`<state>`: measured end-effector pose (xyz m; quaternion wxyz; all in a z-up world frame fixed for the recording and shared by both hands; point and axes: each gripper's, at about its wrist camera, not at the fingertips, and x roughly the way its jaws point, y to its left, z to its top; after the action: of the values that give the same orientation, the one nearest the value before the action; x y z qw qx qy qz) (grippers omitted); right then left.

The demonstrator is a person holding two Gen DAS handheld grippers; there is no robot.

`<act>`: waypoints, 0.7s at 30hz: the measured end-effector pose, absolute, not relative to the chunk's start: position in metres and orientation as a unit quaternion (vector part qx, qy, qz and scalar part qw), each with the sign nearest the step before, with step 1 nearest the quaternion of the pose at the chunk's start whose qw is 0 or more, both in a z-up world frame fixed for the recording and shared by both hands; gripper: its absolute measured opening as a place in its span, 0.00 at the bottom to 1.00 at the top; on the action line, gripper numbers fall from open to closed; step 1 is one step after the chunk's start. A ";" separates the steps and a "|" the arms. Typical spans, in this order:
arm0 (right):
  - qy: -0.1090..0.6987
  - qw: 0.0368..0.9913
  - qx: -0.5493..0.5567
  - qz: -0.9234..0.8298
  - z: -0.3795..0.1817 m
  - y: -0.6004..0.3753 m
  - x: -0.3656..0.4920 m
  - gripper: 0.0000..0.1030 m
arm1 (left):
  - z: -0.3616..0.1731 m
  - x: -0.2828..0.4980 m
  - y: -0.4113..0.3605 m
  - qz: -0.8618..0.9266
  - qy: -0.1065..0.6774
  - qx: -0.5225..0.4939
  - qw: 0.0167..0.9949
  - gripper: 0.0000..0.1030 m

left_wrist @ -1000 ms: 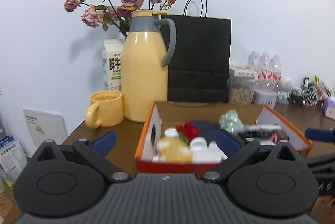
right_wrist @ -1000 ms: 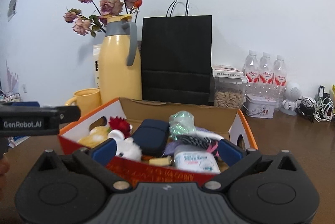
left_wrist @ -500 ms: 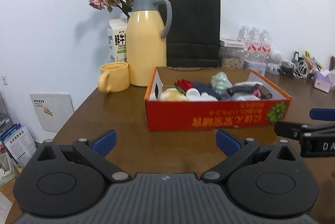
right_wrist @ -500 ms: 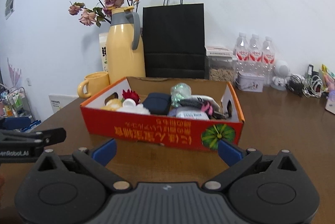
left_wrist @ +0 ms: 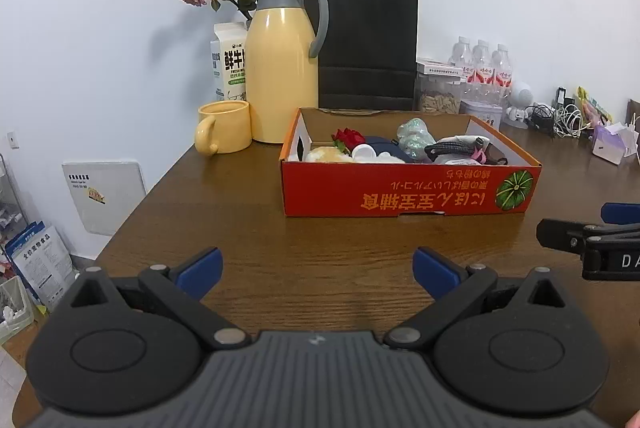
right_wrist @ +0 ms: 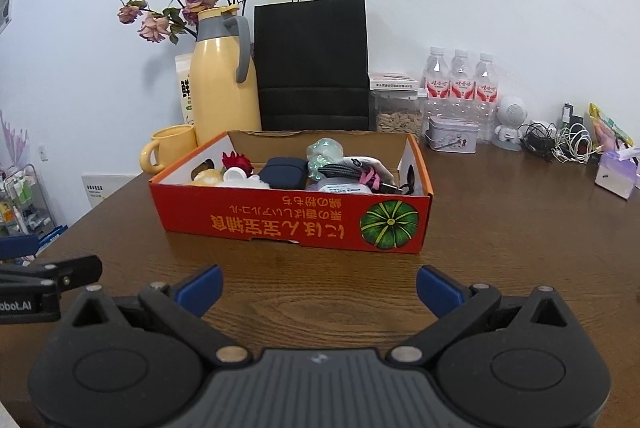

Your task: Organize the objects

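Red box (left_wrist: 408,190) of oddments on wooden table (left_wrist: 240,228), hand-held grippers apart

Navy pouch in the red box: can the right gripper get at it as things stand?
Probably yes. The right gripper is open and empty, bare table lies ahead, and the navy pouch sits exposed in the open-topped red box, though neighbours crowd it.

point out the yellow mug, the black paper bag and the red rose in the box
yellow mug (left_wrist: 225,126), left wrist view, on its front wall
black paper bag (right_wrist: 312,60), right wrist view, middle of its front face
red rose (left_wrist: 349,138), left wrist view, on the petals
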<state>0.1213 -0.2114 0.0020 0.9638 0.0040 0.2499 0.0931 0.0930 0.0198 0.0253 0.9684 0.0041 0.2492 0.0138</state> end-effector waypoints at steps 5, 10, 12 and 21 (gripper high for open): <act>0.248 0.964 0.003 0.094 0.004 -0.211 0.119 1.00 | 0.027 0.091 0.020 0.015 0.247 0.003 0.969 1.00; 0.248 0.964 0.002 0.094 0.004 -0.211 0.119 1.00 | 0.028 0.091 0.019 0.015 0.247 0.003 0.969 1.00; 0.248 0.964 0.003 0.095 0.004 -0.211 0.119 1.00 | 0.028 0.091 0.019 0.015 0.247 0.003 0.969 1.00; 0.248 0.964 0.002 0.095 0.004 -0.211 0.119 1.00 | 0.028 0.091 0.019 0.015 0.247 0.003 0.969 1.00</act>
<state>0.1187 -0.2112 0.0044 0.9642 0.0024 0.2478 0.0947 0.0908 0.0192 0.0282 0.9689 0.0034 0.2470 0.0147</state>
